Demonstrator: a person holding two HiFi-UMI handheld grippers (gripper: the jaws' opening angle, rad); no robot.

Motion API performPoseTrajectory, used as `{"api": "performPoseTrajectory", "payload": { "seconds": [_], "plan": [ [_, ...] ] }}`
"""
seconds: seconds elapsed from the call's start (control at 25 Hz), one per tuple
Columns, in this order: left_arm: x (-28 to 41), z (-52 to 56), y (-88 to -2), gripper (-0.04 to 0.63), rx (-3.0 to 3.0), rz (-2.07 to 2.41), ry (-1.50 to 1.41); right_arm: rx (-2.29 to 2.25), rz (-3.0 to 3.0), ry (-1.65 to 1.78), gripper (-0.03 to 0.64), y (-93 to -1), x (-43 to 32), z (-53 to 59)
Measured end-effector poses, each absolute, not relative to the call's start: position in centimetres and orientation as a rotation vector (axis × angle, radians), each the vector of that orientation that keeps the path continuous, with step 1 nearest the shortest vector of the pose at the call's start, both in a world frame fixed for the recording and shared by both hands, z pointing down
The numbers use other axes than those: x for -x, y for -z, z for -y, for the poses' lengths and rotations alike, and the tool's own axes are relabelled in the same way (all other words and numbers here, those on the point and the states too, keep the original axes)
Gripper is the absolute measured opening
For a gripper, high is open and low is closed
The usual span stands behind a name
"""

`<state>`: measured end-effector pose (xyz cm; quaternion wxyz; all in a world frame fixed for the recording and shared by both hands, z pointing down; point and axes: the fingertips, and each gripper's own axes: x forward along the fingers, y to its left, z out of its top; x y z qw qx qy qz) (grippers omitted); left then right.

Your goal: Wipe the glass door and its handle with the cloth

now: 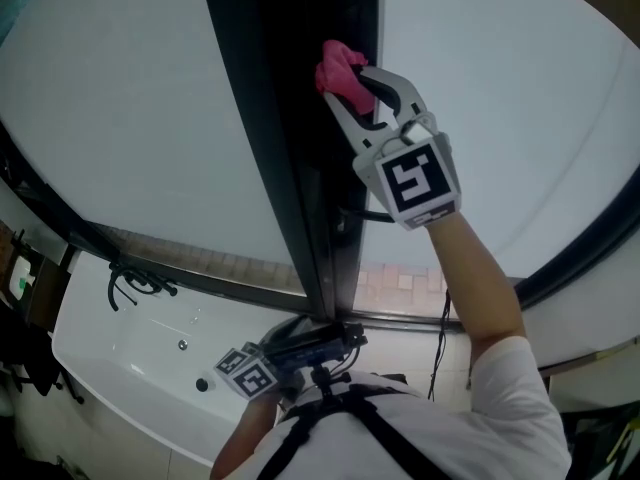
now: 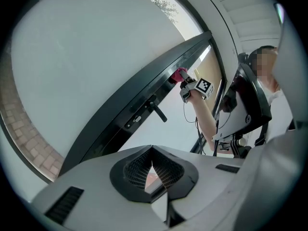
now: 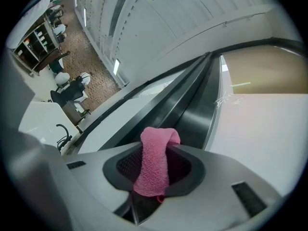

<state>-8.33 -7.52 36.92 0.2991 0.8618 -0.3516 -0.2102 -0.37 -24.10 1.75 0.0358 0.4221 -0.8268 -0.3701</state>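
Pink cloth (image 1: 338,66) in right gripper (image 1: 343,83) jaws, at door frame (image 1: 280,168)

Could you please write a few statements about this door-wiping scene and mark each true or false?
1. The right tongs grip a pink terry cloth. True.
2. The cloth touches the black lever door handle. False: it is against the dark door frame, apart from the handle.
3. The left tongs hold a second cloth. False: they are shut and empty.
4. A white basin with a black tap is in view. True.
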Motion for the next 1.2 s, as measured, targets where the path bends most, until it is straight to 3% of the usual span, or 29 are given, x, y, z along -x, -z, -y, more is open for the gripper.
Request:
{"api": "performPoseTrajectory", "payload": {
  "seconds": [1.2],
  "plan": [
    [6.9, 7.3, -36.7, -0.012, -2.292, 0.921, 0.529, -1.216, 2.477, 1.026, 0.109, -10.0, 0.5, 24.4]
  ]
}}
